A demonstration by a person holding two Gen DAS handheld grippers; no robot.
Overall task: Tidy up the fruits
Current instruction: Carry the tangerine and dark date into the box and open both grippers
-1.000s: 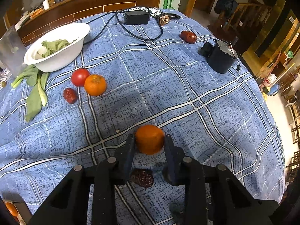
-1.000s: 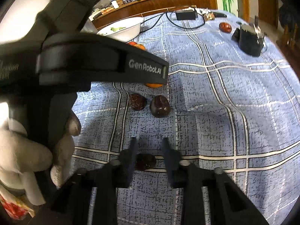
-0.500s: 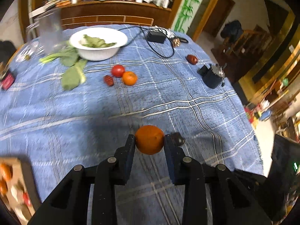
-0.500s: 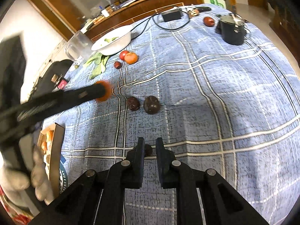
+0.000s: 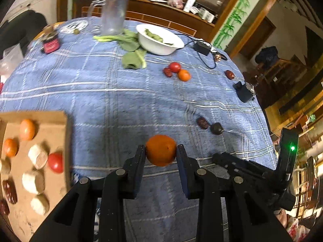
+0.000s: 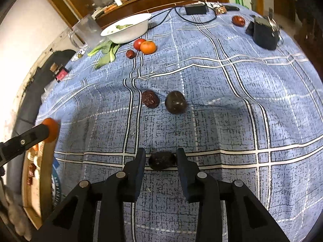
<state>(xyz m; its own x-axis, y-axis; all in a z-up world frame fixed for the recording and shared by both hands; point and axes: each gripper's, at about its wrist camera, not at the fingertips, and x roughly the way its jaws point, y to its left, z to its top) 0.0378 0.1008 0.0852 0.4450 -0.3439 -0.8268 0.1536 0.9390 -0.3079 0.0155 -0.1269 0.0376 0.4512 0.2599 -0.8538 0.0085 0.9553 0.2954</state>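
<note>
My left gripper [image 5: 160, 150] is clamped on a round orange fruit [image 5: 160, 150], both fingers pressing its sides, fruit lifted above the blue plaid tablecloth [image 5: 121, 100]. Down to its left sits a flat brown cardboard tray [image 5: 50, 125] already carrying two small oranges, a red tomato [image 5: 55, 162], several white-and-tan round pieces and dark red dates near its lower edge. Ahead and to the right of the left gripper: a wrinkled dark red date [image 5: 202, 123] just beside a dark brown round fruit [image 5: 217, 128]. Further ahead, a red tomato, a small orange and a red date sit bunched together [image 5: 177, 71], beyond them a white bowl with greens [image 5: 159, 40].

My right gripper [image 6: 161, 158] is low over the cloth, jaws partly open around a small dark brown wrinkled fruit [image 6: 161, 160] lying on the cloth. The right finger looks to be touching it; there's a small gap on the left, so not gripped. Straight ahead of it are the same date and dark round fruit, side by side. Far to its left, the left gripper's finger with the orange shows over the tray edge. A black box-shaped device [image 6: 264, 33] is far ahead-right.
</note>
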